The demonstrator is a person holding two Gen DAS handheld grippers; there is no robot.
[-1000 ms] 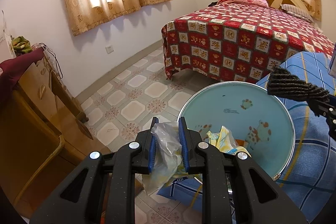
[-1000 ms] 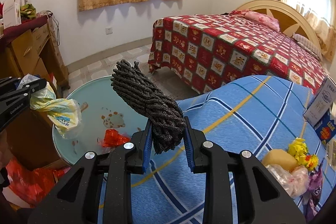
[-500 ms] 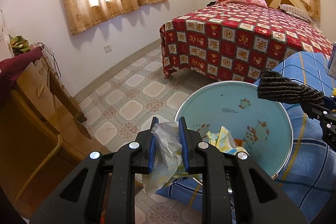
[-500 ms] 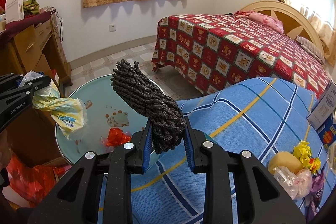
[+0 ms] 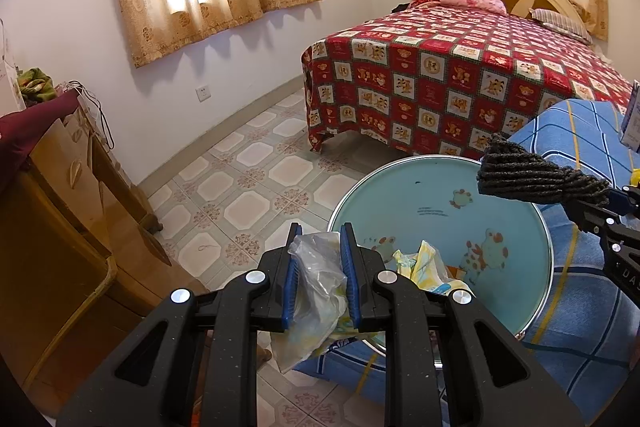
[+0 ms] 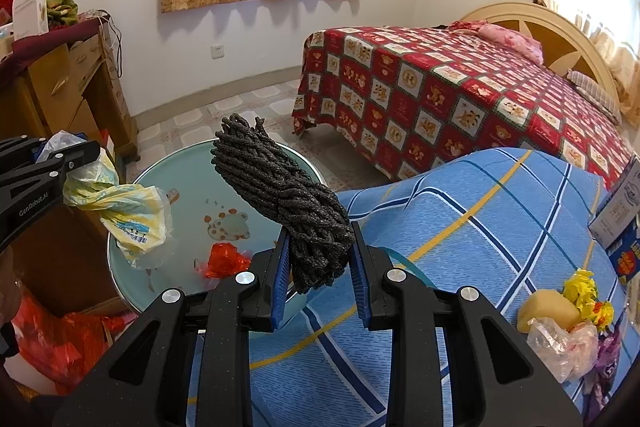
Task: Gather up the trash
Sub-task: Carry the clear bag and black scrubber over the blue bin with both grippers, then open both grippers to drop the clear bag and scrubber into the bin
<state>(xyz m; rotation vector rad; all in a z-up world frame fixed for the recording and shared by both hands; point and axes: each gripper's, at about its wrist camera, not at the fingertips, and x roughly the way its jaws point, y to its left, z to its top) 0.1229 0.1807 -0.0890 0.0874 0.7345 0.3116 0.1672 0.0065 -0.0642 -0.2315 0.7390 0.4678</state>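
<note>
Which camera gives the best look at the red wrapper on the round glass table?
The right wrist view: the red wrapper lies in the open on the round glass table. In the left wrist view it is almost wholly hidden behind the plastic bag in the left gripper.

Plastic bag (image 5: 320, 291): thin, crinkled, translucent film. Rope bundle (image 6: 288, 203): coarse, matt, dark grey twisted cord. Round table (image 5: 436, 183): glossy glass top (metal rim). Gripper pads (image 6: 280, 267): ribbed blue. Bedspread (image 6: 480, 227): woven cloth. Dresser (image 5: 60, 267): varnished wood.
</note>
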